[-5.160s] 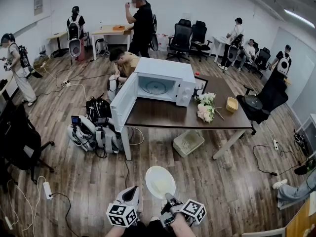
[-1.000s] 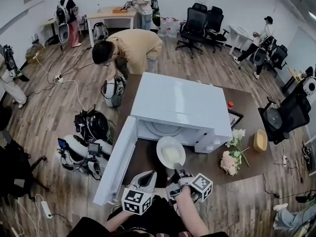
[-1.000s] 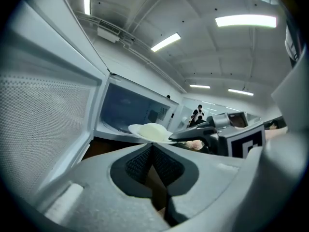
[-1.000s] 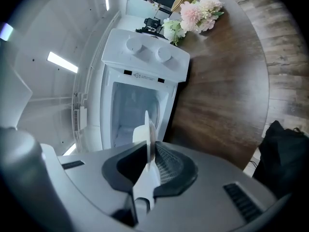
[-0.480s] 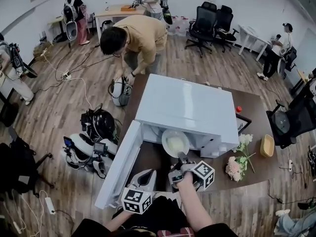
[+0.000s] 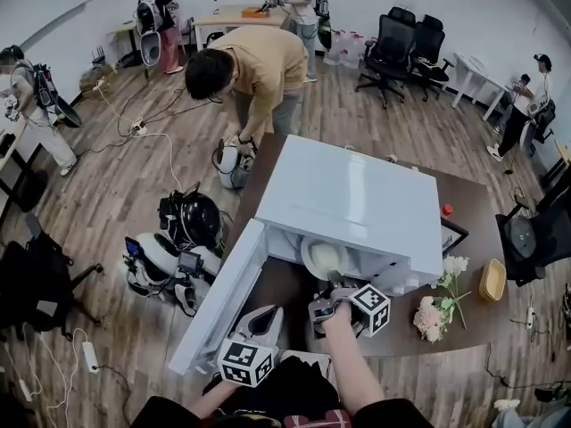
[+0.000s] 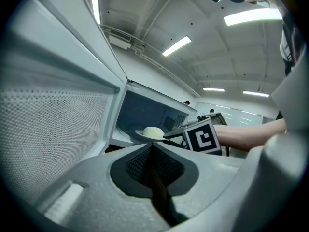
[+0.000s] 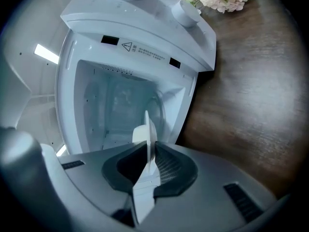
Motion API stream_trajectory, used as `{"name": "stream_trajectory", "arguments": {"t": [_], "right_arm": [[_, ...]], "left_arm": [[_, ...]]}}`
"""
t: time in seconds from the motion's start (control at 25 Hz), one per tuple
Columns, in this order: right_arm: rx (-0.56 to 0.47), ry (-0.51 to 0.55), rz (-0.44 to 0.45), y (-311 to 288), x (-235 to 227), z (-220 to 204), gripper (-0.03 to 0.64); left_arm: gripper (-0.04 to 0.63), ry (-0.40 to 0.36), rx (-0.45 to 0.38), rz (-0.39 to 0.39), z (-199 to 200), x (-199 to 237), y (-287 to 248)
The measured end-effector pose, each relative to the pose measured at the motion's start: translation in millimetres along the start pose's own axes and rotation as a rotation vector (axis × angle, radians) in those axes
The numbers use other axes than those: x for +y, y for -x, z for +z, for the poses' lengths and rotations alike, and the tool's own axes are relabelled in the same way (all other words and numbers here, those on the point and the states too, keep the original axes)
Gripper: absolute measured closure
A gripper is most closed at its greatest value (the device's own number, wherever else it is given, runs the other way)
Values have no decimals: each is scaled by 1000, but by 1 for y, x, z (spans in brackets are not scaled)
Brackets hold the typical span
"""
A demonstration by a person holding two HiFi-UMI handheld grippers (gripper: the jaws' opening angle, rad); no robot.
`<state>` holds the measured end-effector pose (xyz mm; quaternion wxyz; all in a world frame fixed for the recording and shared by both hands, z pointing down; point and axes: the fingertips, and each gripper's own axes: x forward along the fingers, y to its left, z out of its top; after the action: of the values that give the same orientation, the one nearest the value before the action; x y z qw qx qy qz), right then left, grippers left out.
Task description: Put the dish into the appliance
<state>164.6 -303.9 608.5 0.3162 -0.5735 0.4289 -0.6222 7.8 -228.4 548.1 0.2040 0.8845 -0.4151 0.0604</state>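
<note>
The white microwave (image 6: 357, 203) stands on the brown table (image 6: 464, 328) with its door (image 6: 219, 297) swung open to the left. My right gripper (image 6: 332, 303) is shut on the near rim of a white plate (image 6: 323, 257) that carries a pale lump of food. The plate's far half lies inside the oven mouth. In the right gripper view the plate (image 8: 150, 129) stands edge-on between the pads of the right gripper (image 8: 150, 151), with the white cavity (image 8: 116, 105) behind it. My left gripper (image 6: 259, 328) hangs shut and empty by the door's lower edge. In its own view the left gripper (image 7: 152, 151) looks up at the plate (image 7: 152, 132).
A person in a tan shirt (image 6: 254, 69) bends over behind the table. Pink flowers (image 6: 439, 315) and a yellow bowl (image 6: 492, 281) lie at the table's right end. Bags and gear (image 6: 174, 239) sit on the floor to the left. Office chairs (image 6: 406, 43) stand at the back.
The right gripper has carried the plate forward from in front of the microwave into its open mouth. The left gripper has kept its place by the door.
</note>
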Motion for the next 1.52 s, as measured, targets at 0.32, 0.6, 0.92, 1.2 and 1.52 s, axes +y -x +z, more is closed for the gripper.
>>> {"name": "stream_trajectory", "arguments": {"t": [0.32,0.6,0.92,1.2,1.52], "right_arm": [[-9,85,1,-21,9,9,560],[-7,88,-12,-40,10,18,566],[11,67,-2,-57,11,22,568],[24,191,5,-74,18,29,566],[56,432,-23,-84,22,29,555]], "left_arm": [[586,-4,-1,45,1,10,4],[586,-4,-8,51,4,10,4],[586,-3,-6,71,6,17,0],[586,0,-9,96,8,23,-3],[586,9,-9,129,10,33,-3]]}}
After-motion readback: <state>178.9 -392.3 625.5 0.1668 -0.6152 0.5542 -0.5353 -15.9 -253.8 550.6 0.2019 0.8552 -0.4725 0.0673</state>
